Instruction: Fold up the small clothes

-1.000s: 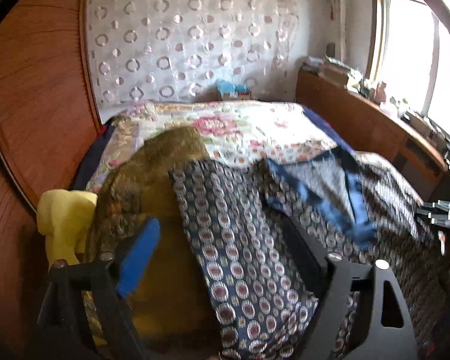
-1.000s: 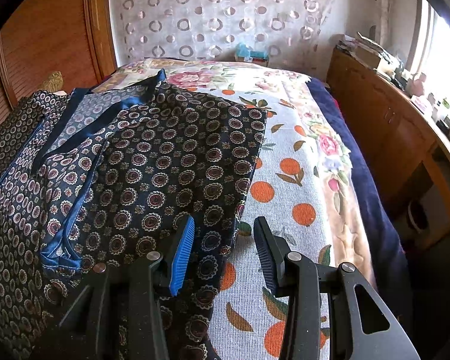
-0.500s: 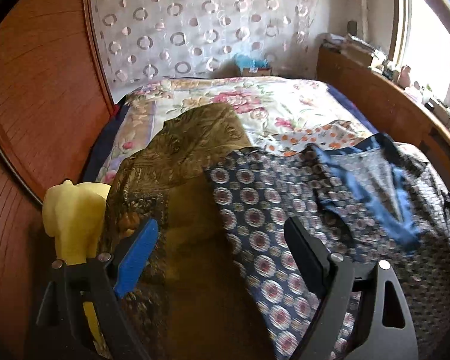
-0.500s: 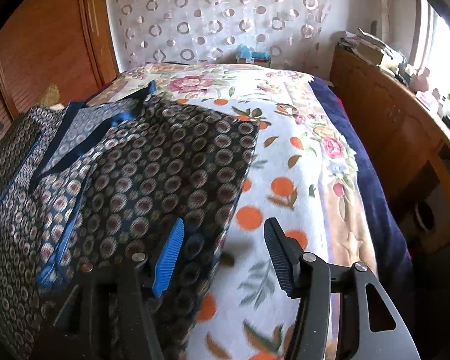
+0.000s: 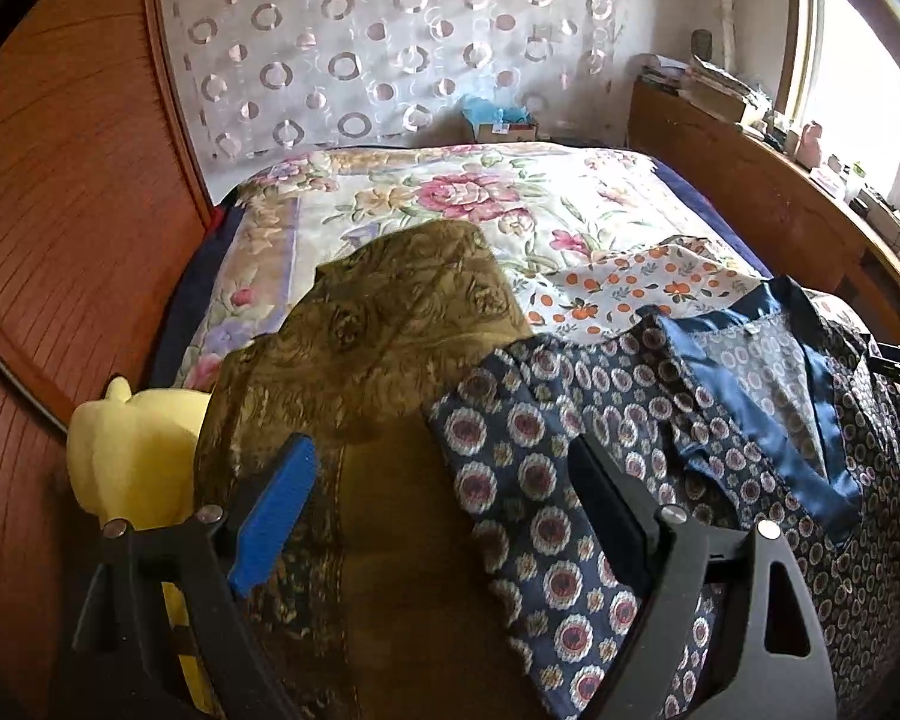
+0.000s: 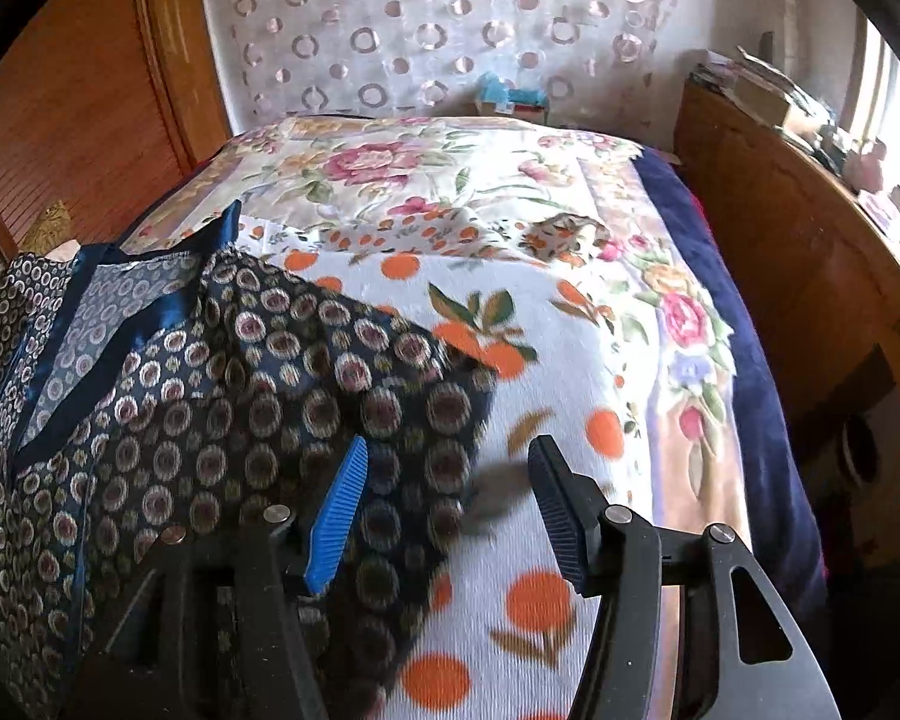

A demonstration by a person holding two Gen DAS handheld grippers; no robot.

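Left wrist view: the left gripper (image 5: 444, 516) hangs over the near end of a bed (image 5: 270, 222), its jaws wide apart with nothing between them. Below lies a navy patterned garment (image 5: 546, 468), printed with round medallions and trimmed in shiny blue satin at the collar. It is spread over the bed's near right part, its left edge under the gripper. Beside it, toward the bed's left edge, lies an olive-gold brocade cloth (image 5: 390, 348) with a raised woven pattern. A soft yellow object (image 5: 132, 456) sits at the near left corner. A white cloth with orange fruit print (image 5: 630, 288) lies beyond the garment.

Right wrist view: the right gripper (image 6: 450, 498) is over the garment's right edge (image 6: 282, 396), where dark fabric ends on the orange-printed cloth (image 6: 570, 372). Its jaws are partly apart and clamp nothing; the fabric edge lies below them.

The garment looks light, thin and limp, likely to droop and slide, and the satin trim probably slips easily. A pinch on a hem or corner at each side, rather than the loose middle, would likely give a straight fold line. The floral bedspread (image 6: 450, 180) looks soft and plush.
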